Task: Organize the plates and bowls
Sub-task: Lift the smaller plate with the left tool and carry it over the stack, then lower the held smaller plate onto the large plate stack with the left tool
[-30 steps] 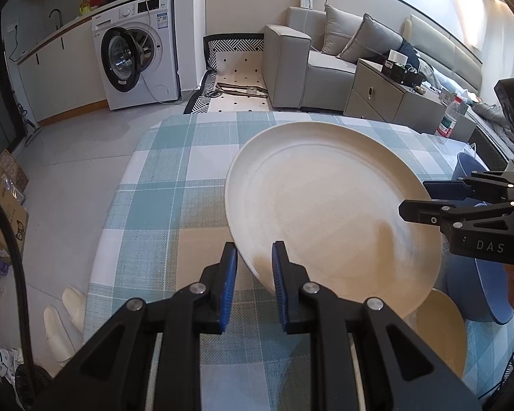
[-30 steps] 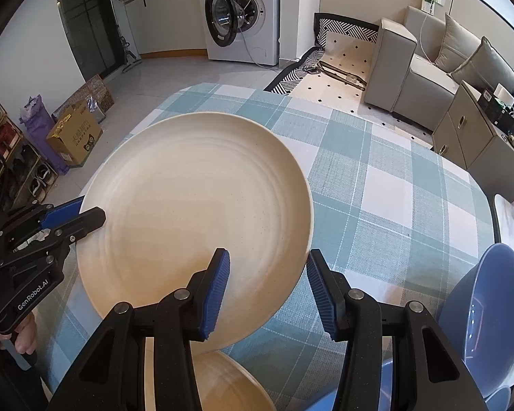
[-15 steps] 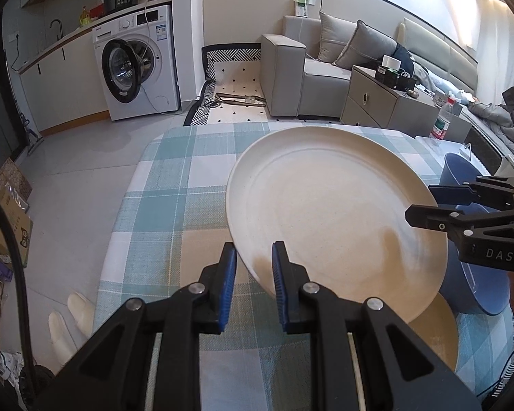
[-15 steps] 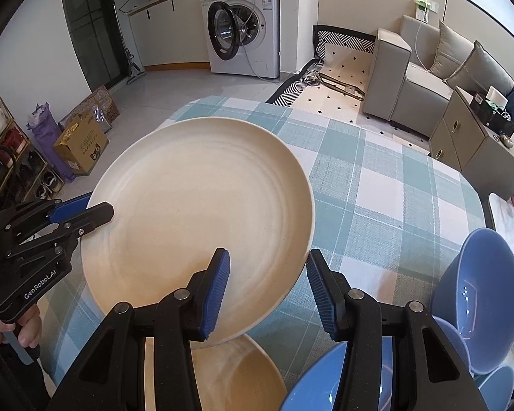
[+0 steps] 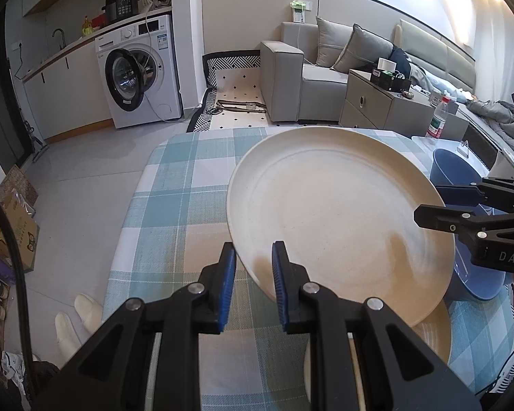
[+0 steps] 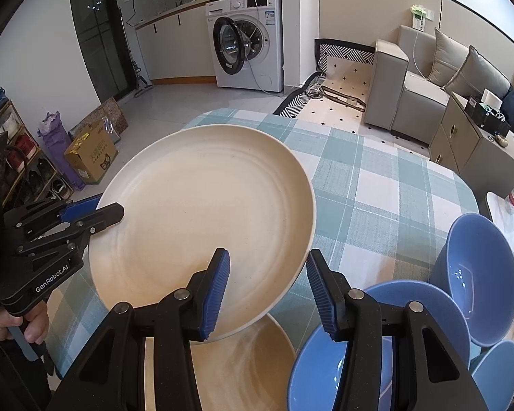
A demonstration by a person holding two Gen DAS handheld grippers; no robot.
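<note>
Plate hangs tilted over the checked table at frame centre, its near edge pinched in your left gripper, its far rim rising toward the sofa at upper right. Your right gripper sits with jaws spread at the plate's lower-right edge in its own view, one finger over the plate, the other outside the rim. Directly beneath lies a second plate, and blue bowls crowd the lower right of that view, nothing visible in them.
</note>
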